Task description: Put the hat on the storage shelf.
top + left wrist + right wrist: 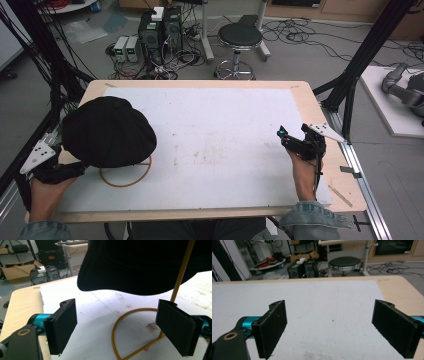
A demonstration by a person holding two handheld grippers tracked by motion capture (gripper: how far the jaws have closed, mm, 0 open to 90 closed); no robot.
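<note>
The left gripper [117, 327] hangs with jaws spread, released, at the yellow stand [125, 322]. A black hat [107, 131] sits on the stand, at the table's [320, 107] left. The right gripper [334, 327] gapes over bare white board.

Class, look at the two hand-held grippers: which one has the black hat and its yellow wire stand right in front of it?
The left hand-held gripper: the black hat hangs over its open jaws on the yellow wire stand. The right hand-held gripper faces bare white board.
</note>
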